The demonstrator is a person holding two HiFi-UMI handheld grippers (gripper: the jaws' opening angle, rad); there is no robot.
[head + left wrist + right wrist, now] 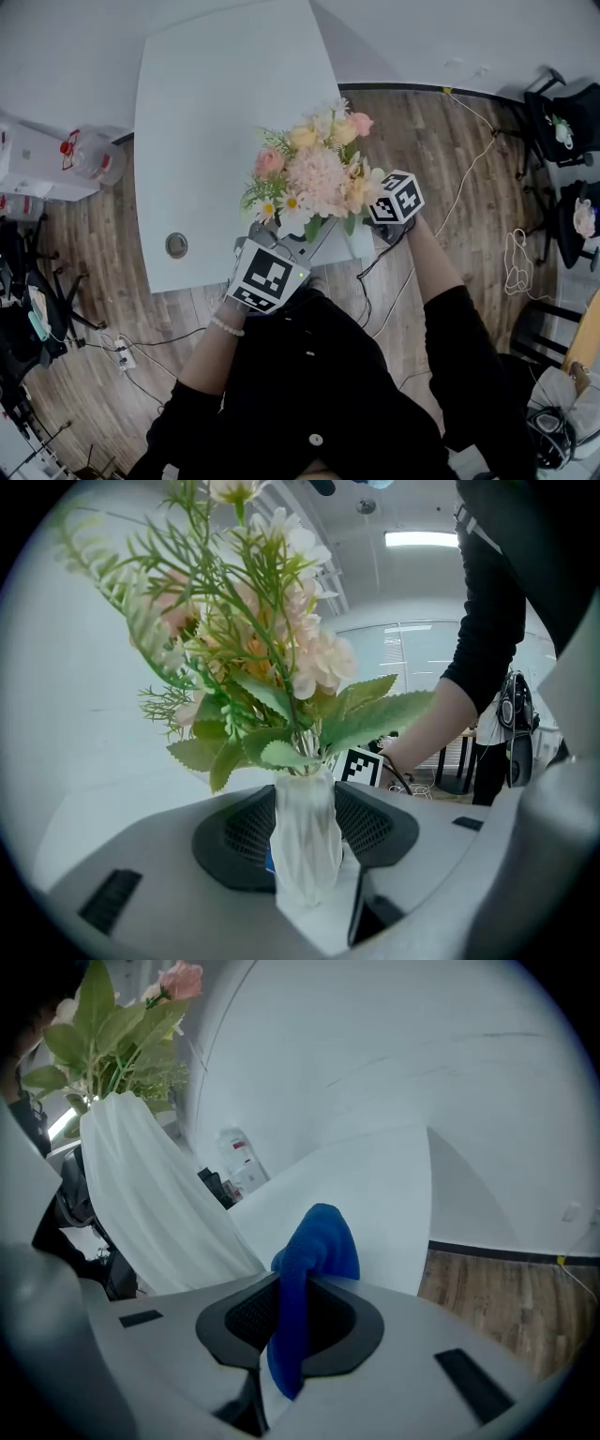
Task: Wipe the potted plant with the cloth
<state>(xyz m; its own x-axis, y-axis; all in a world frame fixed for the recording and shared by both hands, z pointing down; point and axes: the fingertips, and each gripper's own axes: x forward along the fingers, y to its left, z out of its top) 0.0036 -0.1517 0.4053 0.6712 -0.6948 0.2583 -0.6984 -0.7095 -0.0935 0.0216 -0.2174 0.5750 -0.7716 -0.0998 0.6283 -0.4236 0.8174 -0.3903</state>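
Observation:
The potted plant is a bunch of pink, peach and white flowers [314,173] in a ribbed white vase [305,841] at the near edge of the white table [216,112]. My left gripper [305,841] is shut on the vase, its black pads [234,836] pressing both sides. My right gripper [298,1321] is shut on a blue cloth [314,1255], which bulges up out of the jaws. In the right gripper view the vase [155,1208] leans close by at left, apart from the cloth. In the head view the right gripper [394,217] sits at the flowers' right.
A round metal grommet [176,246] is set in the table left of the vase. Cables [469,159] trail over the wooden floor at right. Chairs [562,131] stand at the far right, and a white cabinet [37,164] stands left of the table.

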